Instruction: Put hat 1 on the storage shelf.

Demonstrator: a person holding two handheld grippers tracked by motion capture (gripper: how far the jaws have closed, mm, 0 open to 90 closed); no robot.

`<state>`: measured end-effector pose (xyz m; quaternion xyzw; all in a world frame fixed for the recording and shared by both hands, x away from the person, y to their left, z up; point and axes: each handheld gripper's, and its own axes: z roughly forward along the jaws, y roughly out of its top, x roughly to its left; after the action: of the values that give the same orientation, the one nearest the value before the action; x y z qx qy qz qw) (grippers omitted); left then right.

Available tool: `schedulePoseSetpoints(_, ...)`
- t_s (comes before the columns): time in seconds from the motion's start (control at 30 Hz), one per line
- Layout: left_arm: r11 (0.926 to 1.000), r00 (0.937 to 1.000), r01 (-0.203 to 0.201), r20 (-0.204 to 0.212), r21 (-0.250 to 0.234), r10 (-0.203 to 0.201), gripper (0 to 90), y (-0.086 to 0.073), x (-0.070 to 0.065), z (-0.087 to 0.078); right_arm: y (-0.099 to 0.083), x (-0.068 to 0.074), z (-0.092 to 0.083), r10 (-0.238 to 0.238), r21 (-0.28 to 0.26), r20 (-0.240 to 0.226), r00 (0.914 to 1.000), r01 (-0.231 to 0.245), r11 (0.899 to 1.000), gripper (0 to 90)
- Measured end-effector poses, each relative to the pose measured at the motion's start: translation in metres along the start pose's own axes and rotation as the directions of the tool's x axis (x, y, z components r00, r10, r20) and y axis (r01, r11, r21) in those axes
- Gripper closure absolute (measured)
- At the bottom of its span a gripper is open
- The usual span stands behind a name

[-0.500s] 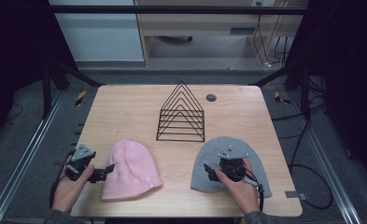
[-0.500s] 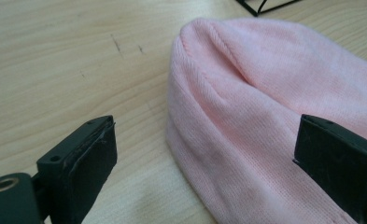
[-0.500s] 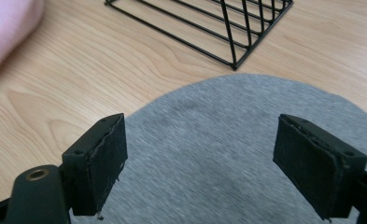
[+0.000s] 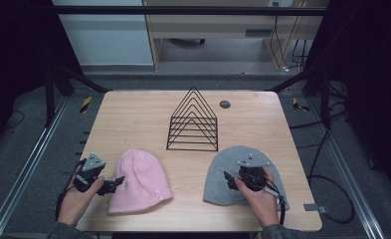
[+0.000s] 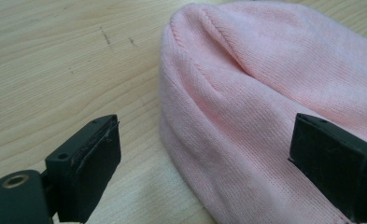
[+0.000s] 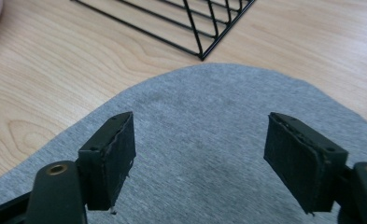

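Near edge of the wooden table (image 4: 133, 107): 2 hands, 1 gripper each.

Left gripper (image 4: 114, 183), at the pink beanie's 9 o'clock side, points toward 3 o'clock. Jaws spread wide, holding nothing. In the left gripper view the 2 jaws straddle the hat's folded side edge: 1 jaw over bare wood, the other over pink knit. Whether either pad touches the fabric, cannot tell.

Pink beanie (image 4: 140, 180) lies flat at the table's 7 o'clock area, long axis running from its crown at roughly 11 o'clock to its brim at roughly 5 o'clock. The left hand (image 4: 76, 199) is plainly the nearer one to it.

Right gripper (image 4: 229, 179) sits over the grey beanie (image 4: 228, 164), pointing toward about 10 o'clock. Jaws spread, empty, with grey fabric between and beneath them in the right gripper view. Height above the cloth: cannot tell.

Grey beanie lies flat at the table's 5 o'clock area, crown toward 12 o'clock.

Farther out, at table centre: black wire rack (image 4: 193, 122), triangular frames, just beyond the grey beanie's crown and apart from the pink one. A small dark disc (image 4: 225, 104) lies beyond it.

Judgement: closing the left jaws would likely pinch the pink hat's edge.
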<state>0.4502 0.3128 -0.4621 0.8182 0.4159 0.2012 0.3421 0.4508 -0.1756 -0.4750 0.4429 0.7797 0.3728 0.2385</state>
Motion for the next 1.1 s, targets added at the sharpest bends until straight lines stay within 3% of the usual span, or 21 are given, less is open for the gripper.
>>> schedulePoseSetpoints(0.17, 0.9993, 0.9994, 0.028, 0.021, -0.026, -0.027, 10.4, 0.001, 0.005, -0.002, -0.001, -0.001, -0.005, 0.028, -0.023, 0.010, 0.9996, -0.027, 0.999, 26.5)
schedulePoseSetpoints(0.27, 0.9999, 0.9998, -0.016, 0.011, -0.007, 0.016, 10.6, 0.017, 0.007, -0.001, 0.001, -0.004, -0.008, 0.047, -0.032, 0.024, 0.9986, -0.047, 0.998, 25.6)
schedulePoseSetpoints(0.37, 0.9999, 0.9988, -0.009, 0.048, -0.007, 0.009, 10.6, 0.037, 0.010, -0.001, 0.001, -0.005, -0.011, 0.072, -0.035, 0.018, 0.9972, -0.072, 0.997, 23.3)
schedulePoseSetpoints(0.47, 0.9995, 0.9993, -0.032, 0.020, 0.004, 0.032, 14.1, 0.059, 0.014, 0.001, 0.000, -0.007, -0.013, 0.076, -0.035, 0.019, 0.9970, -0.075, 0.997, 25.9)
schedulePoseSetpoints(0.5, 0.9995, 0.9993, -0.032, 0.020, 0.004, 0.032, 15.1, 0.059, 0.014, 0.001, 0.000, -0.007, -0.013, 0.076, -0.035, 0.019, 0.9970, -0.075, 0.997, 25.9)
schedulePoseSetpoints(0.53, 0.9985, 0.9987, -0.049, 0.018, 0.023, 0.049, 16.3, 0.070, 0.016, 0.005, 0.000, -0.009, -0.014, 0.077, -0.037, 0.023, 0.9968, -0.076, 0.996, 29.0)
schedulePoseSetpoints(0.6, 0.9977, 0.9986, -0.052, 0.010, 0.043, 0.052, 20.5, 0.077, 0.020, 0.013, 0.000, -0.010, -0.015, 0.090, -0.036, 0.022, 0.9957, -0.089, 0.995, 31.8)
schedulePoseSetpoints(0.77, 0.9980, 0.9998, -0.007, 0.018, 0.063, 0.006, 28.2, 0.075, 0.027, 0.031, -0.002, -0.013, -0.013, 0.094, -0.014, 0.020, 0.9954, -0.093, 0.996, 36.4)
schedulePoseSetpoints(1.0, 0.9905, 0.9994, -0.033, 0.009, 0.134, 0.032, 30.9, 0.064, 0.021, 0.054, -0.002, -0.008, -0.011, 0.071, 0.006, 0.012, 0.9974, -0.072, 0.997, 36.9)
schedulePoseSetpoints(1.1, 0.9879, 0.9998, -0.017, 0.013, 0.154, 0.015, 32.1, 0.060, 0.022, 0.059, -0.003, -0.007, -0.010, 0.064, 0.018, 0.003, 0.9980, -0.064, 0.998, 36.3)
